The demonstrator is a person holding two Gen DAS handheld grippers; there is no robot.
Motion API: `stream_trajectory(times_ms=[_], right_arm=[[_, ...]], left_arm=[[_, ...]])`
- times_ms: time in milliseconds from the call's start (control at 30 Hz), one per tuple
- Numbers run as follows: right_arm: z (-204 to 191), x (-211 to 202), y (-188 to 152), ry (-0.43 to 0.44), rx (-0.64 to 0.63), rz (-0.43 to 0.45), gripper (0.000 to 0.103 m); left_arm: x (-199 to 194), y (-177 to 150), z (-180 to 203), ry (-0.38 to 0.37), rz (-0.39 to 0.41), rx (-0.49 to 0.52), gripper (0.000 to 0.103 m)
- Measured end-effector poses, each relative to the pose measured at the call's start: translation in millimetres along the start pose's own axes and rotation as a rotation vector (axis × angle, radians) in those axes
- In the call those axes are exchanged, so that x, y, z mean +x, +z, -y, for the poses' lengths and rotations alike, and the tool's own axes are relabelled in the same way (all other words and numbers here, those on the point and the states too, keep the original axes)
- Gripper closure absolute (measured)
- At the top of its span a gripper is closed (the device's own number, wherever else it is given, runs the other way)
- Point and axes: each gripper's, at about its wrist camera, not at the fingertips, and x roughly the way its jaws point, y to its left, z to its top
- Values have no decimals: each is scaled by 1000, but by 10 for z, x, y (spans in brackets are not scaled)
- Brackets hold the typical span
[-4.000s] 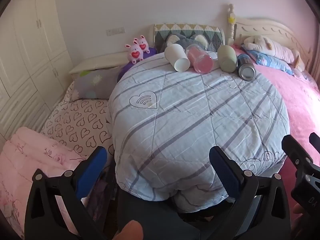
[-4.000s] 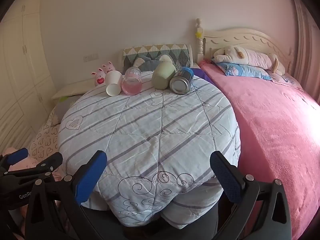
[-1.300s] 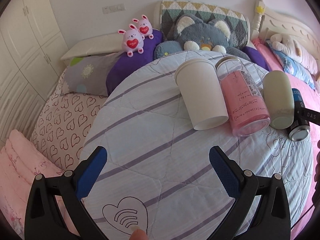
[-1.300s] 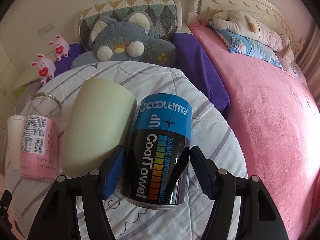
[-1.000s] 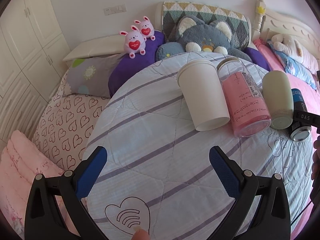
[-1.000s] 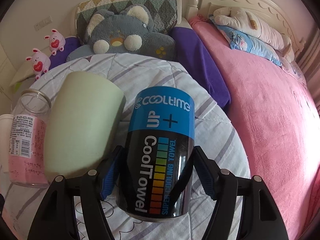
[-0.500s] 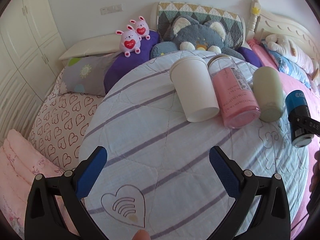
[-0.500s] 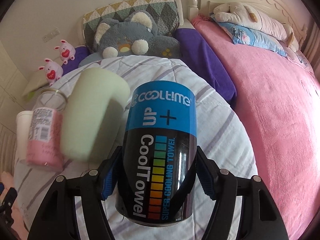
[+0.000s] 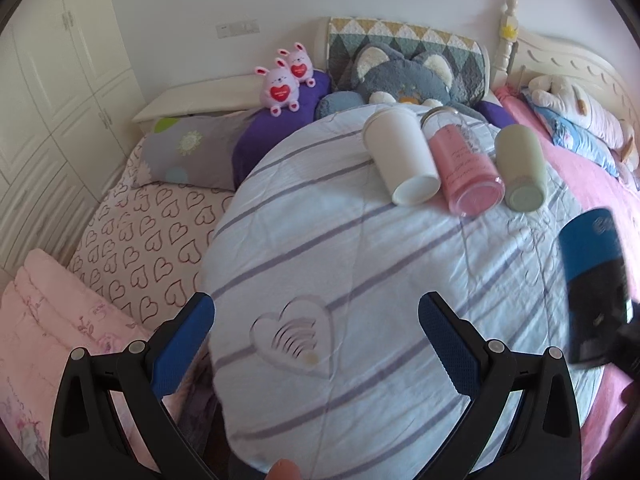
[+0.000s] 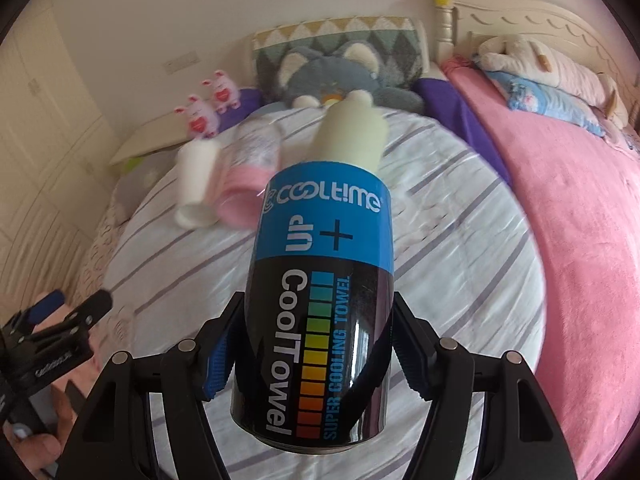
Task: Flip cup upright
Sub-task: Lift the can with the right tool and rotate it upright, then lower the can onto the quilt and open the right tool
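Observation:
My right gripper (image 10: pixel 316 354) is shut on a black and blue "CoolTowel" can (image 10: pixel 320 300) and holds it lifted above the striped quilt; the can also shows at the right edge of the left wrist view (image 9: pixel 592 284). A white paper cup (image 9: pixel 402 160), a pink glass jar (image 9: pixel 464 172) and a pale green cup (image 9: pixel 520 168) lie on their sides in a row at the far side of the quilt. My left gripper (image 9: pixel 316 334) is open and empty, hovering over the near part of the quilt (image 9: pixel 360 272).
A grey cat plush (image 9: pixel 400 76) and two pink bunny toys (image 9: pixel 286 78) sit behind the cups. A pink blanket (image 10: pixel 580 208) covers the bed to the right. A heart-print sheet (image 9: pixel 148 236) lies to the left, with white wardrobe doors (image 9: pixel 52 92) beyond.
My right gripper has lifted the can off the quilt and drawn it back from the row. My left gripper has pulled back, so the lying cups look farther away.

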Motion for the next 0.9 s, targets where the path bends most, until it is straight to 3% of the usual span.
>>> stream_trajectory(times_ms=[133, 367, 500, 533, 567, 700, 900], right_arm=[[-229, 154, -249, 34, -15, -47, 34], [-539, 385, -541, 17, -54, -101, 34], [-576, 473, -569, -3, -51, -105, 33], [-576, 477, -558, -4, -52, -110, 28], [-579, 469, -561, 0, -53, -111, 18], [-525, 311, -552, 20, -46, -80, 18], [-322, -108, -585, 54, -35, -25, 18]], left_arm=[[-43, -162, -125, 12, -13, -12, 0], [-94, -375, -273, 19, -18, -40, 0], [-129, -404, -286, 23, -11, -38, 0], [-142, -406, -286, 19, -7, -39, 0], [-160, -406, -285, 12, -1, -39, 0], [-174, -409, -221, 35, -7, -16, 0], [-239, -417, -62, -18, -27, -16, 0]])
